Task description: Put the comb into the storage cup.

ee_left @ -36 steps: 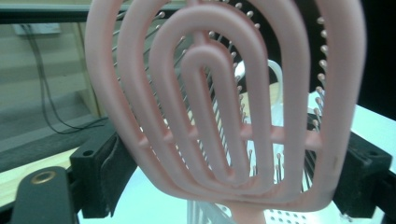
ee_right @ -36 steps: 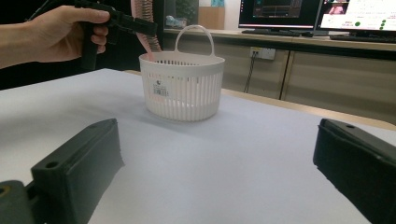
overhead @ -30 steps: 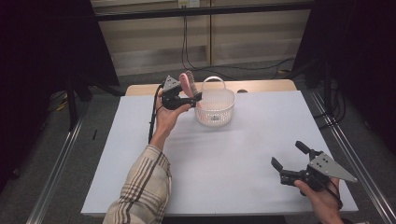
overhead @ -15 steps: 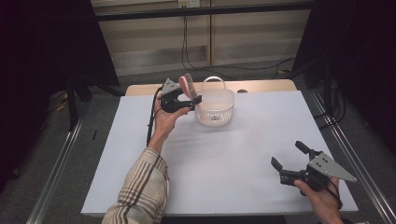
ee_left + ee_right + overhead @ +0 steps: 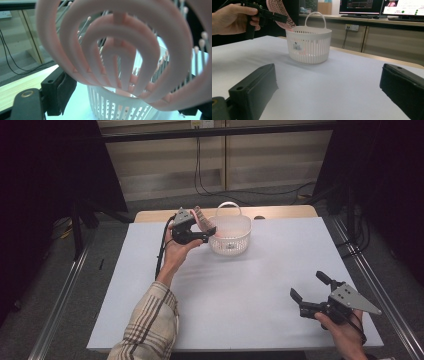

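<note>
A pink vented hairbrush with ball-tipped bristles is held in my left gripper, which is shut on it just left of a white slatted basket at the table's far middle. In the left gripper view the brush's curved ribs hang over the basket's rim. The right gripper view shows the brush tilted above the basket's left edge. My right gripper rests near the front right corner, open, with nothing between its jaws.
The white tabletop stretches between the basket and the right gripper. A wooden strip runs along the table's far edge. Metal rails flank both sides. A cable trails from the left gripper down the forearm.
The left gripper with the brush has dipped slightly toward the basket rim. The right gripper has stayed put.
</note>
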Tool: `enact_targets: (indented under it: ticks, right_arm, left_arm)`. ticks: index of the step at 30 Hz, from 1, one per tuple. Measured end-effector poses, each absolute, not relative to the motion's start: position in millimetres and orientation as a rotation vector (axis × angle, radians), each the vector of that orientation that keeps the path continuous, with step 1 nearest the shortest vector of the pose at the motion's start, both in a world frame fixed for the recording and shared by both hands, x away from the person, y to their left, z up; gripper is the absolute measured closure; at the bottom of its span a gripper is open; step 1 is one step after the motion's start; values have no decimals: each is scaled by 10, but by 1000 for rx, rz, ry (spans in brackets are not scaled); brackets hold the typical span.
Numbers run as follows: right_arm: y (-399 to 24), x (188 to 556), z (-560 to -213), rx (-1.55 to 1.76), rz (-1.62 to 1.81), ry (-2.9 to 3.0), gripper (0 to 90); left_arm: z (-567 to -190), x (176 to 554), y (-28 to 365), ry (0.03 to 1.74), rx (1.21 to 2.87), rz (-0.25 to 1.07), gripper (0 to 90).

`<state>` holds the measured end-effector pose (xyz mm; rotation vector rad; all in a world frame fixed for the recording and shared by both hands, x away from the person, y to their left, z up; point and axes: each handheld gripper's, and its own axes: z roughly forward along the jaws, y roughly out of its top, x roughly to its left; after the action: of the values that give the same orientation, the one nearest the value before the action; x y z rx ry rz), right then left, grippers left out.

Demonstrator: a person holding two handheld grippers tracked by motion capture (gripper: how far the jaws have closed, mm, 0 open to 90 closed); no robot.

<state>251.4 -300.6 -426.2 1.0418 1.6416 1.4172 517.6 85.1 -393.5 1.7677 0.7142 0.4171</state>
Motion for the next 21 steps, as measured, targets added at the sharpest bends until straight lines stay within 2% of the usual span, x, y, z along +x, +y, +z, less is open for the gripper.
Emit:
enact_targets:
  ticks: [13,21]
  right_arm:
    - [-3006,2509,-4262,1043,1419,1644,3]
    - [-3005,2508,-4262,1042,1419,1645,3]
  left_arm:
    - [-3961,5189,834,726,1766,415,158]
    - [-3973,5181,797,729,1766,428,112]
